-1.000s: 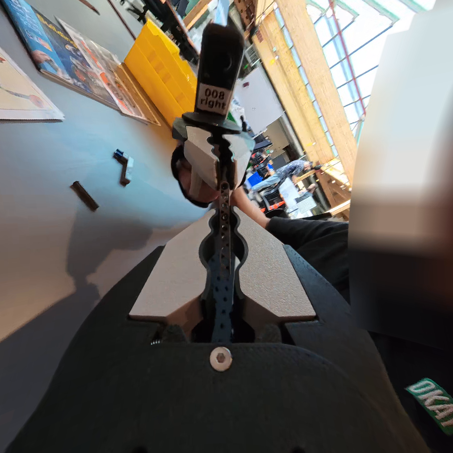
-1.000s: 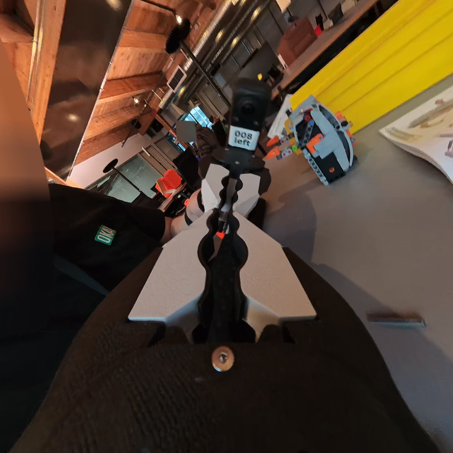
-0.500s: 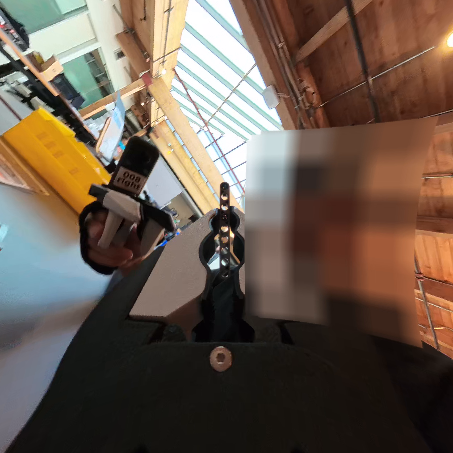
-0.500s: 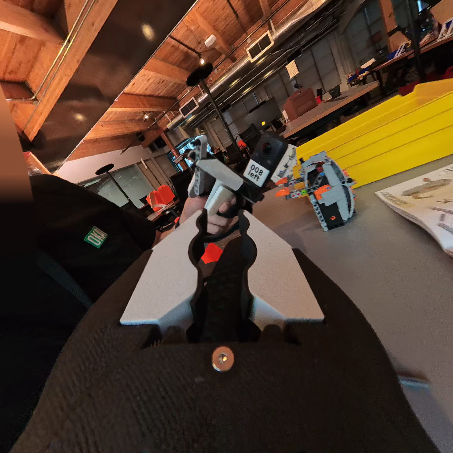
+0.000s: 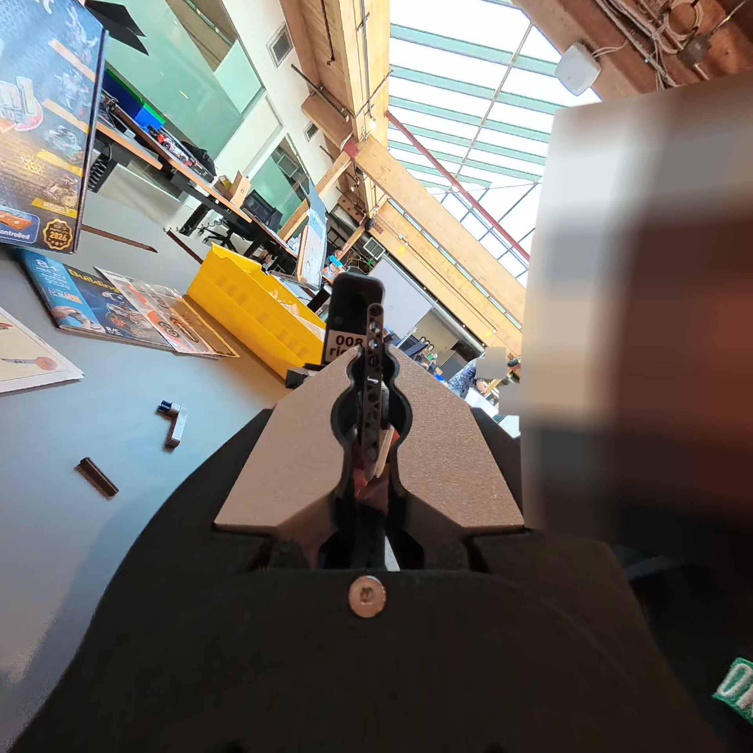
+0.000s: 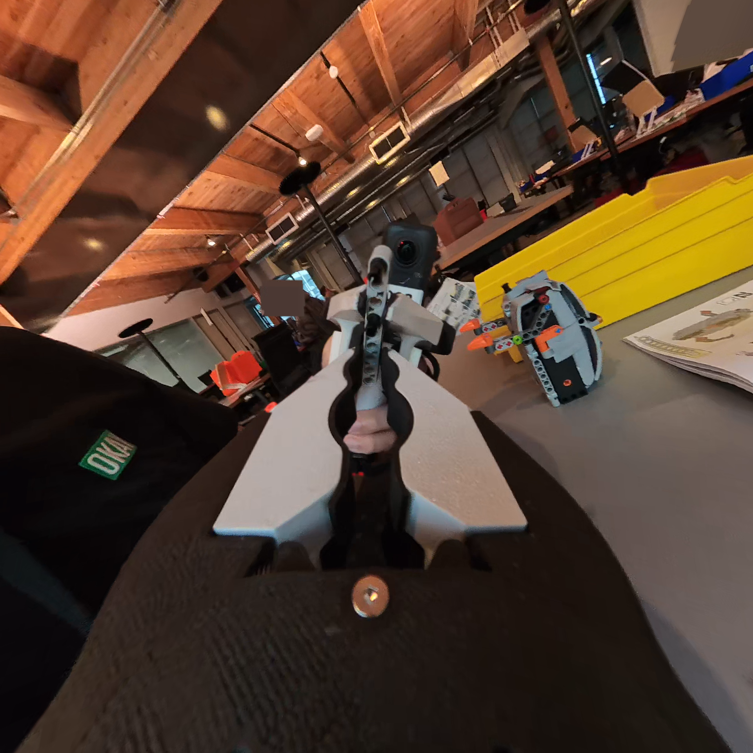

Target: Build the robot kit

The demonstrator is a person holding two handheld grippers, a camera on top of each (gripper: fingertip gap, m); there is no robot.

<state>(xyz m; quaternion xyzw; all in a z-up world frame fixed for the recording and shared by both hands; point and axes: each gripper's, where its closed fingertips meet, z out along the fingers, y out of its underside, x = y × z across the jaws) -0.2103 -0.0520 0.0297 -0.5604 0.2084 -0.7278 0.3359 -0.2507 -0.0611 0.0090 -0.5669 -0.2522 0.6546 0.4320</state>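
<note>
- Between my left gripper's [image 5: 368,366] pressed jaws stands a dark perforated beam [image 5: 373,391], upright above the grey table [image 5: 122,407].
- My right gripper [image 6: 373,366] pinches a grey perforated beam [image 6: 373,326] (the yellow bin [image 6: 611,252] sits behind).

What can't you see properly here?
- Right wrist view: whether the right gripper actually pinches the beam; its own fingers hide the contact.
- Left wrist view: the left gripper covers most of the other gripper.
- Right wrist view: the booklet is cut off by the right edge.
- Yellow bin: its wall hides the inside.
</note>
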